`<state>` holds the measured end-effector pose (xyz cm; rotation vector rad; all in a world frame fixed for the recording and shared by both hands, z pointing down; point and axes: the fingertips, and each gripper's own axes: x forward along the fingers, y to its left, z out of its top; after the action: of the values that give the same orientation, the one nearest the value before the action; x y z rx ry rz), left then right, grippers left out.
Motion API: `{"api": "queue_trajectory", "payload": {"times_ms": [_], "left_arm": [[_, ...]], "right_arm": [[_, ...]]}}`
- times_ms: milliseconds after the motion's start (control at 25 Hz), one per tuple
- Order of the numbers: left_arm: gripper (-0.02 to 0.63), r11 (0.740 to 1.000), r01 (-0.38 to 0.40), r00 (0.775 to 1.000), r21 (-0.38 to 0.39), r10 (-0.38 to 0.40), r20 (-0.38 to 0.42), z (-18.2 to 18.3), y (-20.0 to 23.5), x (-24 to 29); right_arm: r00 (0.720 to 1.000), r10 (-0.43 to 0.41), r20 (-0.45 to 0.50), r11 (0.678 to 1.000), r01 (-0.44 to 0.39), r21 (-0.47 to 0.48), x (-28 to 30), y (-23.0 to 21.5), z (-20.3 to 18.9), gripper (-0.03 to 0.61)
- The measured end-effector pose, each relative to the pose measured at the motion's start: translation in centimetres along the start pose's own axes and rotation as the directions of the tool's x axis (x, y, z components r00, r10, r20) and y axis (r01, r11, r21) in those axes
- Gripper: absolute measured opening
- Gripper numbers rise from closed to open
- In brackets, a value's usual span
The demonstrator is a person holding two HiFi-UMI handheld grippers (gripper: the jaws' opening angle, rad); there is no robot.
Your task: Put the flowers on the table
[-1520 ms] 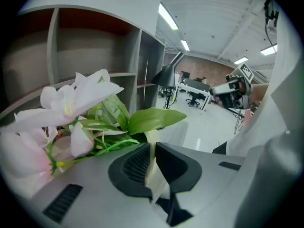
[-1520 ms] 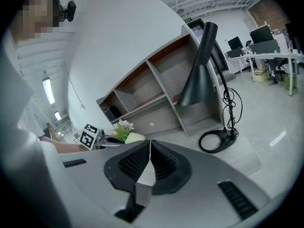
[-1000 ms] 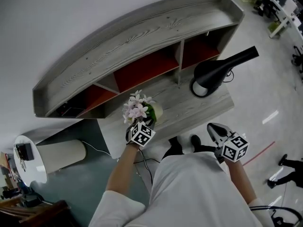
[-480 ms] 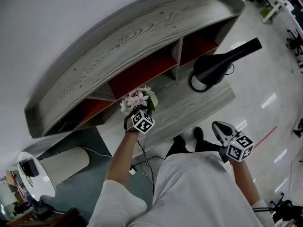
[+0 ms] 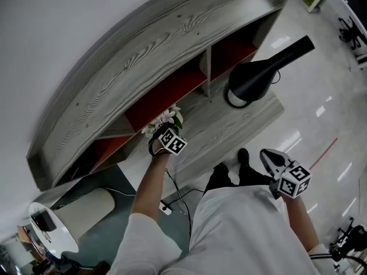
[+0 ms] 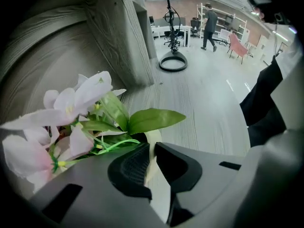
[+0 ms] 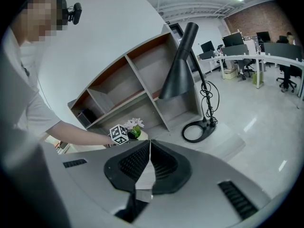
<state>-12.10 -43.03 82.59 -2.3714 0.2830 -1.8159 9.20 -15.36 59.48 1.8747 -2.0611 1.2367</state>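
Pink-white flowers [image 5: 163, 118] with green leaves stand in a pale pot, low over the grey wooden table [image 5: 241, 125] in front of the red-backed shelf. My left gripper [image 5: 163, 129] has the pot's rim [image 6: 153, 137] between its jaws, which are opening; the pads still touch the rim. In the left gripper view the flowers [image 6: 71, 108] fill the left side ahead of that gripper [image 6: 151, 148]. My right gripper [image 5: 268, 158] hangs shut and empty off the table's near edge, over the floor. From the right gripper [image 7: 150, 144] view the flowers [image 7: 134, 123] are seen far ahead.
A black cone-shaded lamp [image 5: 258, 79] with a ring base stands on the table's right part. The long grey shelf unit [image 5: 143, 67] rises behind the table. A white cylinder [image 5: 80, 208] and a cable lie on the floor at left.
My left gripper has carried the flowers farther from me, toward the shelf opening. The right gripper has stayed at my side.
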Motion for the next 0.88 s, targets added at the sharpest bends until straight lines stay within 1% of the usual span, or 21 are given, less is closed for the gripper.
{"api": "queue_trajectory", "payload": {"times_ms": [280,440,480,520,560,600,800,880], "left_arm": [[0.061,0.998,-0.018,1.000,0.060,0.019,-0.020,0.3,0.4,1.4],[0.064,0.996,-0.016,0.999,0.093,0.019,-0.029,0.3,0.2,1.5],[0.075,0.995,-0.014,0.999,0.101,0.017,-0.033,0.3,-0.1,1.5],[0.109,0.994,-0.014,0.999,0.106,0.018,-0.034,0.2,-0.3,1.5],[0.129,0.994,-0.019,0.999,0.108,0.023,-0.033,0.2,-0.4,1.4],[0.138,0.994,-0.029,0.999,0.108,0.032,-0.028,0.3,-0.4,1.3],[0.138,0.990,-0.095,0.995,0.106,0.092,0.031,1.2,0.0,-0.2],[0.138,0.989,-0.120,0.992,0.092,0.115,0.058,1.6,0.2,-1.2]], "right_arm": [[0.999,-0.038,-0.002,0.999,0.038,0.024,-0.7,-0.6,-0.9,0.020],[0.999,-0.044,0.002,0.999,0.044,0.029,-0.9,-0.5,-1.2,0.020],[0.999,-0.044,0.003,0.999,0.044,0.029,-1.0,-0.5,-1.3,0.020],[0.999,-0.044,0.006,0.999,0.044,0.029,-1.1,-0.4,-1.3,0.020],[0.999,-0.043,0.008,0.999,0.043,0.028,-1.2,-0.4,-1.2,0.020],[0.999,-0.043,0.012,0.999,0.043,0.026,-1.3,-0.4,-1.1,0.020],[0.999,-0.037,0.020,0.999,0.037,0.017,-1.8,-0.2,-1.3,0.020],[0.999,-0.031,0.022,0.999,0.031,0.013,-2.1,0.0,-1.5,0.020]]}}
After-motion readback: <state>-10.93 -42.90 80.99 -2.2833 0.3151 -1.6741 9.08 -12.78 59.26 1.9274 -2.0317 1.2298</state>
